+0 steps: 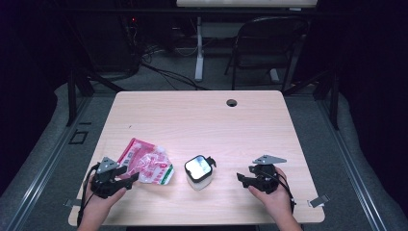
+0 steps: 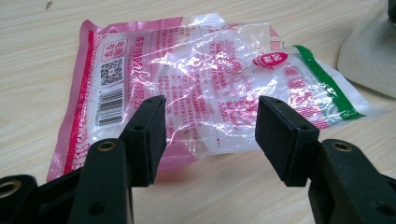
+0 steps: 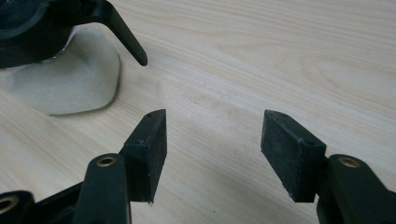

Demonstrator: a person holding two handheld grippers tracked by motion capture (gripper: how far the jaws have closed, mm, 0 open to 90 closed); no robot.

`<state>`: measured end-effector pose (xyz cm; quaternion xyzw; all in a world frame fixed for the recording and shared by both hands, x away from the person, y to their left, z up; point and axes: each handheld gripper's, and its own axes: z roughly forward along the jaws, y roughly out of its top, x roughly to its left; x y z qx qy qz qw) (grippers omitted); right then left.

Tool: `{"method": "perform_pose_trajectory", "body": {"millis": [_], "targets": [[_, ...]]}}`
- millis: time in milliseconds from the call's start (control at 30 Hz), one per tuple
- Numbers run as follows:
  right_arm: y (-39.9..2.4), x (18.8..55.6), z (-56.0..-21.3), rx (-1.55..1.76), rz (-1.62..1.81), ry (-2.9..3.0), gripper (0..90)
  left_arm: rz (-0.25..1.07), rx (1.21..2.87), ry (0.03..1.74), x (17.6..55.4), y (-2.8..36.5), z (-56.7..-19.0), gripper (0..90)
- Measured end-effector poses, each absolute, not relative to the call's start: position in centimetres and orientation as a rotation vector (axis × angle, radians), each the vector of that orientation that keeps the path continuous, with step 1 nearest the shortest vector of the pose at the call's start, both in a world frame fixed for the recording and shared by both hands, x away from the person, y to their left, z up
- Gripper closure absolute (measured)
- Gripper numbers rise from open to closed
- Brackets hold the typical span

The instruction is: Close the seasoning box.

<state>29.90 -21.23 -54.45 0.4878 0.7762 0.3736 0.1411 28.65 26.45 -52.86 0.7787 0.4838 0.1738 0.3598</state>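
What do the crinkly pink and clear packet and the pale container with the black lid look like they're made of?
The crinkly pink and clear packet: thin plastic film, glossy; it creases sharply, throws bright glints, and the wood shows through its clear part. The pale container with the black lid: probably frosted, matte plastic with cloudy, dull walls; its black lid looks like hard plastic around a shiny, reflective top panel, though that is less certain.

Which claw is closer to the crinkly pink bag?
The left claw. Its open jaws sit right at the near edge of the pink bag. The right claw is far off, on the other side of the white jar, over bare table.
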Motion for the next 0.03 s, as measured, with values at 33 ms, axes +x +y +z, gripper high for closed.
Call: {"method": "perform_pose_trajectory", "body": {"millis": [33], "targets": [[-21.23,29.89,-54.51,1.406,1.078,2.242,40.5,0.450,2.004,1.252,28.64,26.48,-52.89,43.4]]}}
